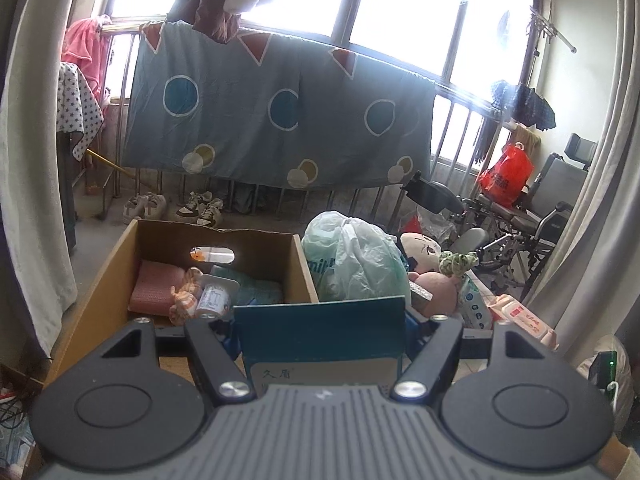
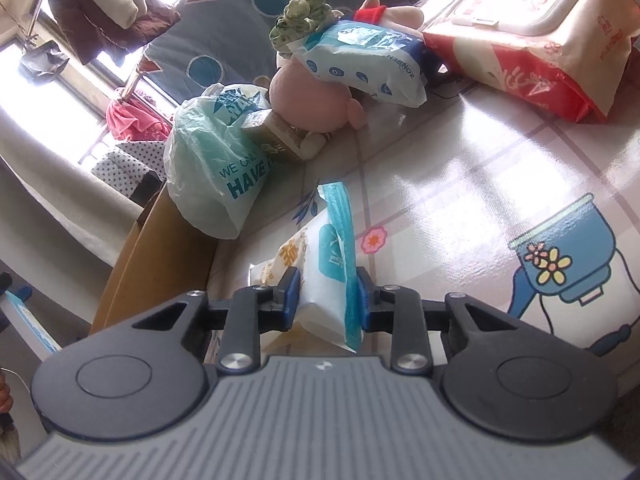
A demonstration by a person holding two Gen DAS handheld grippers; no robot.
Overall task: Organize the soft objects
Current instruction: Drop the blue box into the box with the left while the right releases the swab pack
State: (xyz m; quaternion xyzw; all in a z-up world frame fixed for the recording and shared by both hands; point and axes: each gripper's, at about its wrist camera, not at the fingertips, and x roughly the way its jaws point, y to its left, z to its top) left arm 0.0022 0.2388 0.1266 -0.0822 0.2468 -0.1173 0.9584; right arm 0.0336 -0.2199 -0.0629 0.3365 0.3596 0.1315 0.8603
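Tablecloth [image 2: 500,168] glossy, cartoon-printed | tissue pack [image 2: 326,280] white-blue, crinkly, squeezed

Open-topped brown cardboard box [image 1: 104,280] half filled: pink folded cloth [image 1: 154,286], orange knitted toy [image 1: 186,294] and small white bottle [image 1: 212,300] across its floor, free room above them. Bulging pale green plastic bag [image 1: 352,260] crowding its right wall. Glossy patterned tablecloth [image 2: 480,184] bare ahead, red-and-cream wipes pack [image 2: 532,40] blocking far edge.
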